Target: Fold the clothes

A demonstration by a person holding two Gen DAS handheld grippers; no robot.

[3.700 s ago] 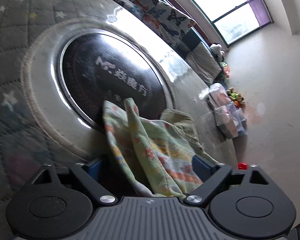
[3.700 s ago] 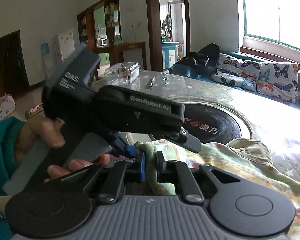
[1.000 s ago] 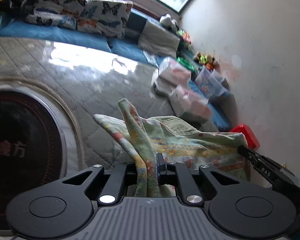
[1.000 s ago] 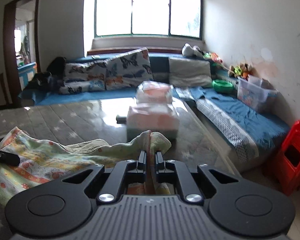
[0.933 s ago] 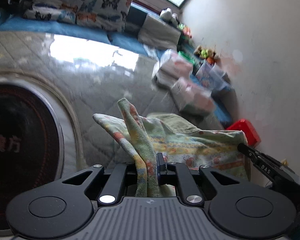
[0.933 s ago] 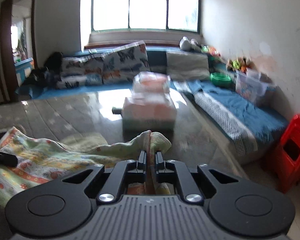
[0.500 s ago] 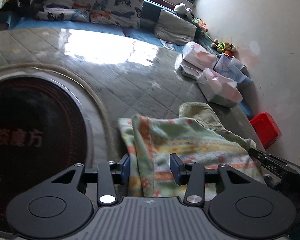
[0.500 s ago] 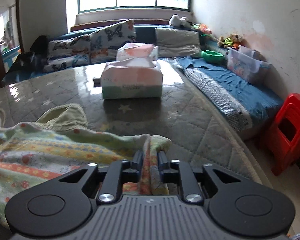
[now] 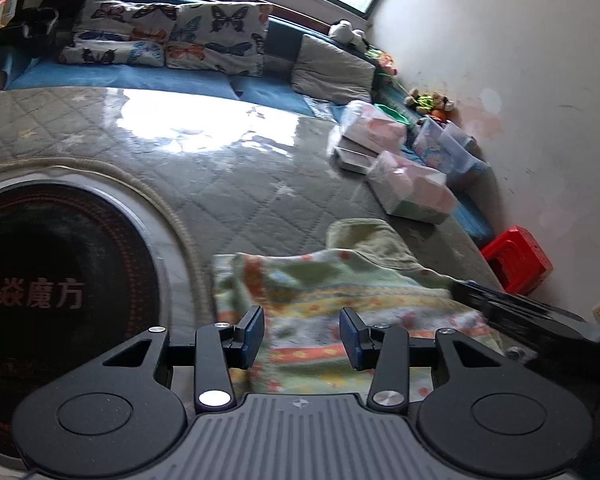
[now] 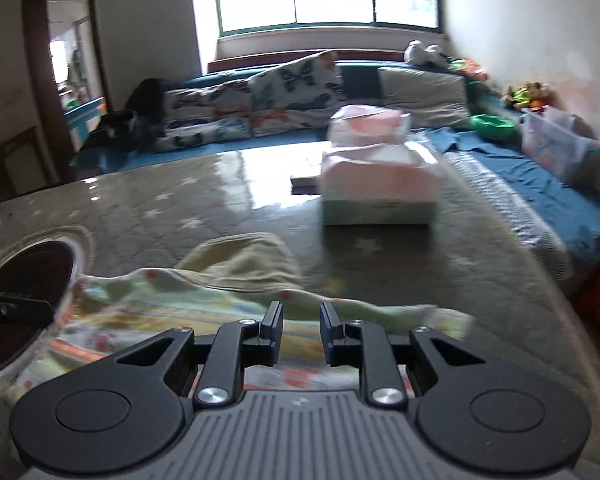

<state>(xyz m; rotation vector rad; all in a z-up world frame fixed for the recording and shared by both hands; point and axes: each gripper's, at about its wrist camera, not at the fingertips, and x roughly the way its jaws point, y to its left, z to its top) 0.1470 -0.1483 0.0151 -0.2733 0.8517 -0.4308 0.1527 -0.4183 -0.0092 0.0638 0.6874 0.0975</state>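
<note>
A pale green garment with orange and yellow patterned bands [image 9: 340,280] lies folded on the grey quilted table cover [image 9: 228,184]. An olive-green part [image 9: 364,236] sticks out at its far edge. My left gripper [image 9: 302,330] is open just above the garment's near left part, holding nothing. In the right wrist view the garment [image 10: 172,300] lies flat below my right gripper [image 10: 300,326], which is open and empty over its near edge. The right gripper's dark body [image 9: 512,312] shows at the right of the left wrist view.
A round black cooktop [image 9: 52,280] with white characters sits in the table on the left. Tissue boxes [image 10: 380,184] stand past the garment. A blue sofa with butterfly cushions [image 9: 172,40] runs behind. A red stool [image 9: 516,256] stands off the table's right edge.
Both grippers were shut on the garment's corners one second ago and carried it over. They have since opened and let it go, and it now lies flat on the table.
</note>
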